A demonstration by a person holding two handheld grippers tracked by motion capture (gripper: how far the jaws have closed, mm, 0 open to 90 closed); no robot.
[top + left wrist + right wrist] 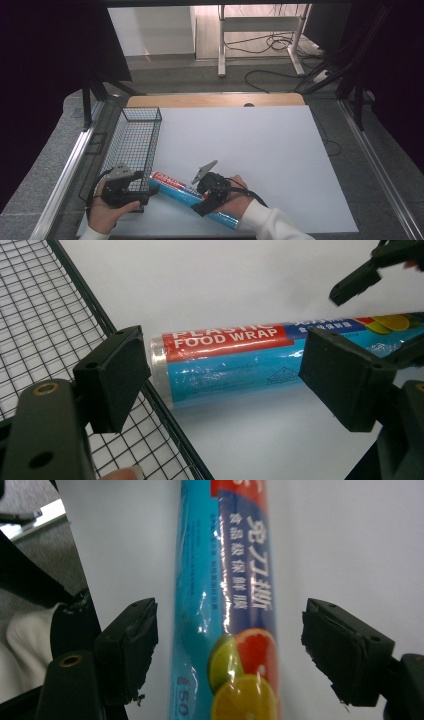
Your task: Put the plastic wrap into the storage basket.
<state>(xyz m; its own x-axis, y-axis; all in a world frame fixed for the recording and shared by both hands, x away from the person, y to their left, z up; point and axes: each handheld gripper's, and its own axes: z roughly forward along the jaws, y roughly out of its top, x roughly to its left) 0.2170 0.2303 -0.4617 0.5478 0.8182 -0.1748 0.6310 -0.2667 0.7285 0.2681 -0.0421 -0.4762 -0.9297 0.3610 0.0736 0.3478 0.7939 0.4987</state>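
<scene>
White table top (250,150), broad and bare across its middle and right. Black wire basket (134,137) along the left edge, long side running near to far. Roll of food wrap (187,196) lying flat at the near edge, slanting from the basket's near corner toward the near right (red label end just beside the basket wall, fruit-printed end toward the person). Left gripper (225,375) at the near left, jaws spread wide, facing the roll's red end, one jaw over the basket mesh, nothing clasped. Right gripper (230,645) over the roll's near half, jaws parted on either side of it, pads clear of the wrap.
</scene>
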